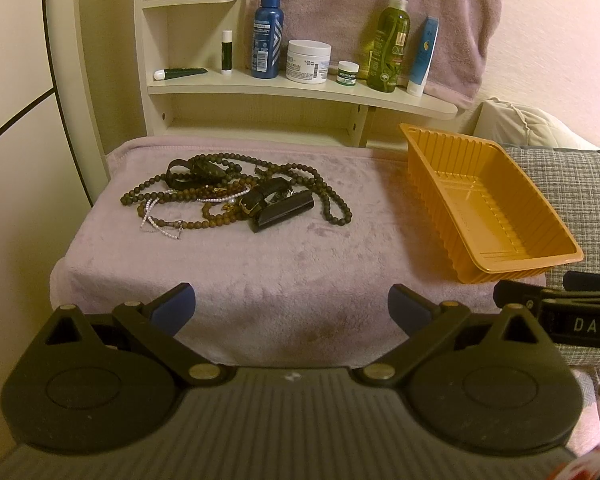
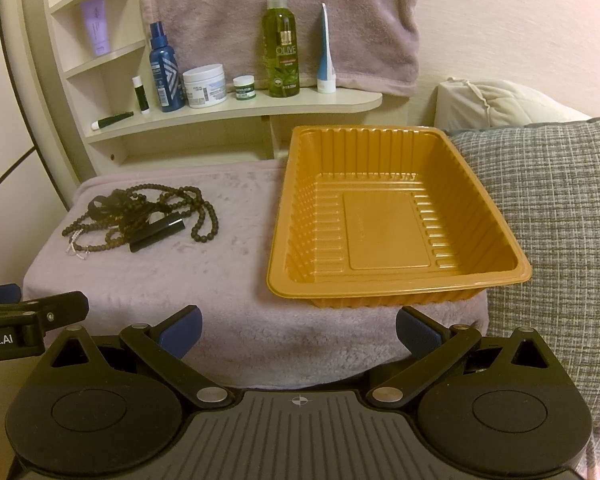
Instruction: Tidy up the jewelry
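Left gripper (image 1: 292, 308) gapes wide at bottom centre; tangled jewelry pile (image 1: 236, 196) mid-frame on the pink towel (image 1: 300, 264), orange tray (image 1: 496, 208) right.

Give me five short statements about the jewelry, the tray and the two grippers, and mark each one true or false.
1. The ribbed orange plastic tray already holds a necklace. False: it is empty.
2. The tangled pile of dark beaded necklaces lies on the pinkish fleece cloth, apart from the tray. True.
3. The left gripper has its jaws clamped on a bead strand. False: its jaws stand wide open with nothing between them.
4. The right gripper is open and holds nothing. True.
5. A glossy black oblong case lies at the near edge of the pile. True.
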Action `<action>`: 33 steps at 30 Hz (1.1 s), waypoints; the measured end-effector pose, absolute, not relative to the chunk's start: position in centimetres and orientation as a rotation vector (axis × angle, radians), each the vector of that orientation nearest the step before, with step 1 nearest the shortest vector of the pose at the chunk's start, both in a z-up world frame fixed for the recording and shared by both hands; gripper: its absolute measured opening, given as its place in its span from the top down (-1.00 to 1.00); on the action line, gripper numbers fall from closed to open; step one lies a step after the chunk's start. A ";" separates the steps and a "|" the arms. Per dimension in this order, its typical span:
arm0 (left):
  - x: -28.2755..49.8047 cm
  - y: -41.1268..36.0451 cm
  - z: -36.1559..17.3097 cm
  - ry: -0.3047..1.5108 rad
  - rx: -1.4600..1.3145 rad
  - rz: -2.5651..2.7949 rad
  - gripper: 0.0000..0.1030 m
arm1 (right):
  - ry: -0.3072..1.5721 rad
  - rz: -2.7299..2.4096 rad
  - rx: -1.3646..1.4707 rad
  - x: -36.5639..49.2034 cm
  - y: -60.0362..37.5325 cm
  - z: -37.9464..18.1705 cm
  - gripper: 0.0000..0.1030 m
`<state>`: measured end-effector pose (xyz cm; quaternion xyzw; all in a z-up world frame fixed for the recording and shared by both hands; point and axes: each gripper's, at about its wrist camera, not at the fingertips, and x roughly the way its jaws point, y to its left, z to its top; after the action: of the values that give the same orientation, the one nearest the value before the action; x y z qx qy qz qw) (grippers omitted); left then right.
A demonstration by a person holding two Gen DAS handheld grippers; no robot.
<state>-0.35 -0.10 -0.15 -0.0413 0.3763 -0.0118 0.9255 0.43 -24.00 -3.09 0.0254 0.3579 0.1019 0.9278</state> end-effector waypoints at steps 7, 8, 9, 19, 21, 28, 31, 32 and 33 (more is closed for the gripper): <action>-0.3 -0.1 -0.1 0.772 -0.084 -0.025 -0.97 | 0.733 0.209 0.053 0.4 -24.0 -3.1 -0.99; -0.3 -0.1 -0.1 0.772 -0.084 -0.025 -0.97 | 0.733 0.209 0.053 0.4 -24.0 -3.1 -0.99; -0.4 -0.1 -0.2 0.773 -0.085 -0.025 -0.97 | 0.732 0.210 0.053 0.4 -24.0 -3.1 -0.99; -0.3 0.0 -0.2 0.773 -0.086 -0.026 -0.97 | 0.732 0.210 0.053 0.5 -24.0 -3.1 -0.98; -0.4 0.0 -0.2 0.772 -0.085 -0.026 -0.97 | 0.732 0.210 0.053 0.5 -24.0 -3.1 -0.99; -0.3 0.1 -0.2 0.772 -0.101 -0.032 -0.97 | 0.730 0.207 0.059 0.5 -23.9 -3.1 -0.99; -0.1 0.8 0.0 0.763 -0.132 -0.044 -0.97 | 0.716 0.194 0.081 0.5 -24.2 -3.1 -0.98; -0.1 1.0 0.0 0.757 -0.146 -0.048 -0.97 | 0.707 0.188 0.094 0.5 -24.5 -3.0 -0.98; 0.0 1.2 0.1 0.752 -0.161 -0.051 -0.97 | 0.695 0.180 0.112 0.4 -24.8 -2.9 -0.98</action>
<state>0.03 1.21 0.07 -0.0786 0.3669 -0.0251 0.9266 0.41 -24.81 -2.93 0.0547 0.3400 0.0881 0.9347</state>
